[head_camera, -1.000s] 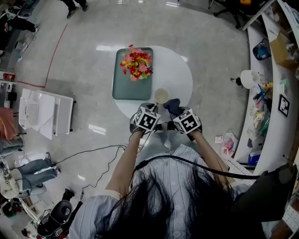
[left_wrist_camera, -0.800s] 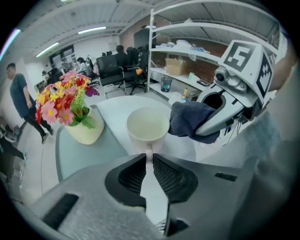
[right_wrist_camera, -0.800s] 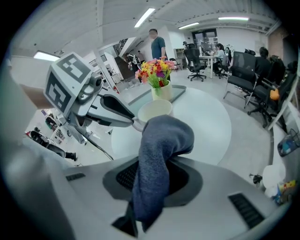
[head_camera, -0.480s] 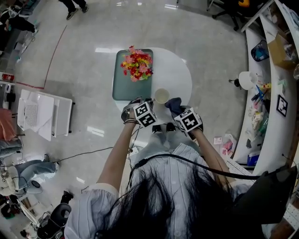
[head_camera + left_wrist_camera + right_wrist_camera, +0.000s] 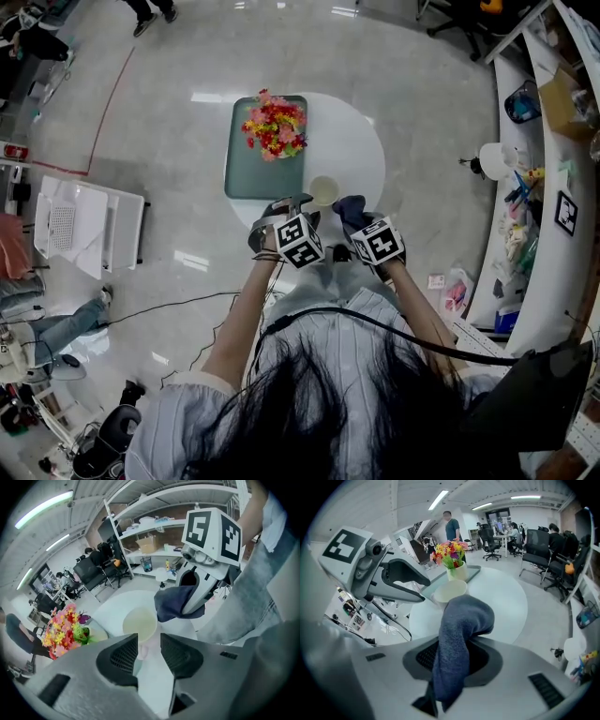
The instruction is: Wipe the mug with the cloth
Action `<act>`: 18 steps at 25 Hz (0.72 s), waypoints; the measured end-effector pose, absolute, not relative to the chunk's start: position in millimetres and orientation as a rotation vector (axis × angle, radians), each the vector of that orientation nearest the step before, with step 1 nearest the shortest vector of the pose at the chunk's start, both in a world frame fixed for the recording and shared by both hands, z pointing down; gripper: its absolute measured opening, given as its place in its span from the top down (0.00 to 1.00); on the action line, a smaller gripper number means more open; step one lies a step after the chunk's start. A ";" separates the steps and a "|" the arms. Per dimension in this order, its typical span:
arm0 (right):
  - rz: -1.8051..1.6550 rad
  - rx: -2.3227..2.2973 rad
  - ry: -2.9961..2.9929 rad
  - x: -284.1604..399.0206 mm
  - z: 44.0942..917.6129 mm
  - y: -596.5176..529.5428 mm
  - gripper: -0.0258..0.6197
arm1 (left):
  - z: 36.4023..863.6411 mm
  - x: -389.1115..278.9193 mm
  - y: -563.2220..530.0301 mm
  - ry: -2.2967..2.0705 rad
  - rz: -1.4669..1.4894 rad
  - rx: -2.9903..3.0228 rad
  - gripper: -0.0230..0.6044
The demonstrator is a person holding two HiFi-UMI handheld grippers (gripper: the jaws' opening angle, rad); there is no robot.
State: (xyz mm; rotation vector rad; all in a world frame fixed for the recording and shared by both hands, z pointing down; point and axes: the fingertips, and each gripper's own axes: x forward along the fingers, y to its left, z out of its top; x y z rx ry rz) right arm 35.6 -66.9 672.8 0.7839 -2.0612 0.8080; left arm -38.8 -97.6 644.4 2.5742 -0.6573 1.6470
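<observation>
A pale cream mug [image 5: 324,191] stands near the front edge of the round white table [image 5: 356,150]. My left gripper [image 5: 298,208] is at the mug's near left side and is open. In the left gripper view the mug [image 5: 139,622] sits just past the left gripper [image 5: 149,641], and its handle [image 5: 143,651] lies in the gap between the jaws, close to the left one. My right gripper [image 5: 457,656] is shut on a dark blue cloth [image 5: 461,634], which hangs beside the mug [image 5: 450,591] on its right. The cloth [image 5: 349,211] hides the right fingertips.
A green tray [image 5: 244,173] holds a vase of bright artificial flowers [image 5: 274,125] at the table's far left, just behind the mug. Cables run over the floor [image 5: 187,305] near my feet. A cluttered counter [image 5: 548,169] runs along the right.
My left gripper swung a little left, then came back right and closer to the mug. The right gripper with the cloth has hardly moved.
</observation>
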 end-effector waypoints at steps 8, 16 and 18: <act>0.810 0.771 -2.065 30.5 673.4 -72.0 0.80 | 671.3 -15.3 -105.2 -0.568 1.776 2.524 0.75; 0.745 0.704 -2.052 41.6 679.6 -81.1 0.80 | 682.5 -8.8 -106.0 -0.414 1.901 2.553 0.86; 0.730 0.687 -2.053 44.0 679.8 -84.3 0.80 | 682.9 -6.5 -104.6 -0.349 1.934 2.579 0.88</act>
